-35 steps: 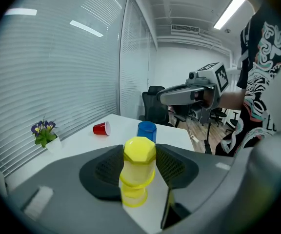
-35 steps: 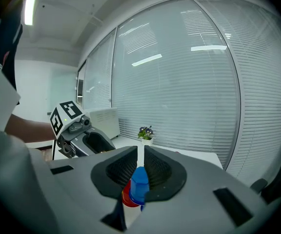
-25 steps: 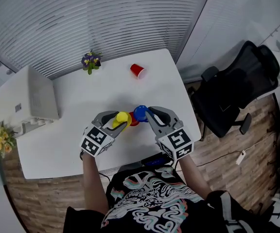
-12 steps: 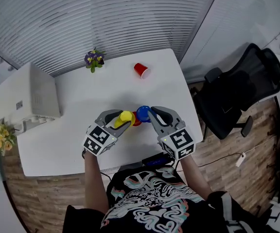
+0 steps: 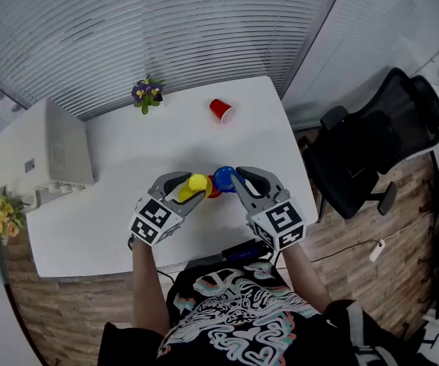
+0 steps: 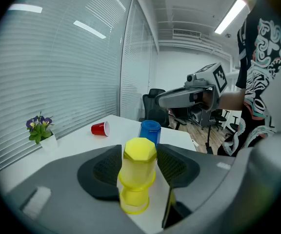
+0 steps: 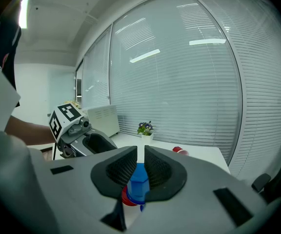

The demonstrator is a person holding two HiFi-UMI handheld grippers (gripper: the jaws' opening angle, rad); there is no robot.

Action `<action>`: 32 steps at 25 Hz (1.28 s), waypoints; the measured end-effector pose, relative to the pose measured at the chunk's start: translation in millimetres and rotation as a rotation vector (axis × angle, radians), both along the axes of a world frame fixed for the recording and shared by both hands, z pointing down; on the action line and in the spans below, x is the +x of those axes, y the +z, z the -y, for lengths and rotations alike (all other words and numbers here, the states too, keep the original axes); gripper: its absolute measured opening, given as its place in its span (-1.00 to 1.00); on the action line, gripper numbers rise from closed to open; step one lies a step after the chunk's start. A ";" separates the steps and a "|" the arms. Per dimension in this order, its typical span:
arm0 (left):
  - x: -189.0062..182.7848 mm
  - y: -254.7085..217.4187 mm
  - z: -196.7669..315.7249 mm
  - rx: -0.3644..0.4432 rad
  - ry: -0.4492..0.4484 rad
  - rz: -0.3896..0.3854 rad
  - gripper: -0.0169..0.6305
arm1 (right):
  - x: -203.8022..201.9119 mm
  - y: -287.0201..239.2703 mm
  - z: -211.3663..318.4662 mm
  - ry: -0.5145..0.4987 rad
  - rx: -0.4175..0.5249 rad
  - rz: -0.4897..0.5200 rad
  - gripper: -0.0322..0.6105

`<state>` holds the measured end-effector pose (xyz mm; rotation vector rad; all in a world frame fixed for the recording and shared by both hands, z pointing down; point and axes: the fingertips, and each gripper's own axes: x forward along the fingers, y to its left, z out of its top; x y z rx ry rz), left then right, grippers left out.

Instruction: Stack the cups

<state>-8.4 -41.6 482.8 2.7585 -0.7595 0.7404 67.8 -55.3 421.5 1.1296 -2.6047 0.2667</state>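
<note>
My left gripper [image 5: 191, 187] straddles an upturned yellow cup [image 6: 139, 152] that sits on a second yellow cup [image 6: 133, 199]. Its jaws are opening, and the pads flank the top cup without clearly pressing it. Right beside it, my right gripper [image 5: 232, 180] is shut on an upturned blue cup [image 7: 138, 184] set over a red cup [image 7: 126, 197]. In the head view the yellow cup [image 5: 197, 182] and blue cup [image 5: 223, 177] stand close together near the table's front. Another red cup [image 5: 219, 110] lies on its side at the far edge.
A small flower pot [image 5: 145, 93] stands at the back of the white table [image 5: 128, 151]. A white box-like machine [image 5: 56, 155] fills the left end. A dark object [image 5: 242, 251] lies at the front edge. A black office chair [image 5: 372, 143] stands to the right.
Between one second ago and now the picture shifted a little to the right. Both grippers and the cups between them stay where they were.
</note>
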 end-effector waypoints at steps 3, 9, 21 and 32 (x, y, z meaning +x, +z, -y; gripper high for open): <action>-0.9 0.0 -1.0 -0.007 0.002 -0.011 -0.16 | -1.8 0.1 -0.7 -0.002 -0.001 0.007 -0.74; -3.1 -13.4 -1.3 0.024 0.002 -0.059 -0.09 | 2.5 -3.9 3.2 0.023 -0.008 0.048 -0.61; -39.5 -83.9 12.6 0.141 -0.133 -0.405 -0.06 | 28.4 -17.4 38.2 0.098 -0.028 0.130 -0.41; -80.0 -61.1 59.5 0.092 -0.310 -0.415 -0.06 | 28.4 -3.8 105.0 0.085 -0.096 0.075 -0.25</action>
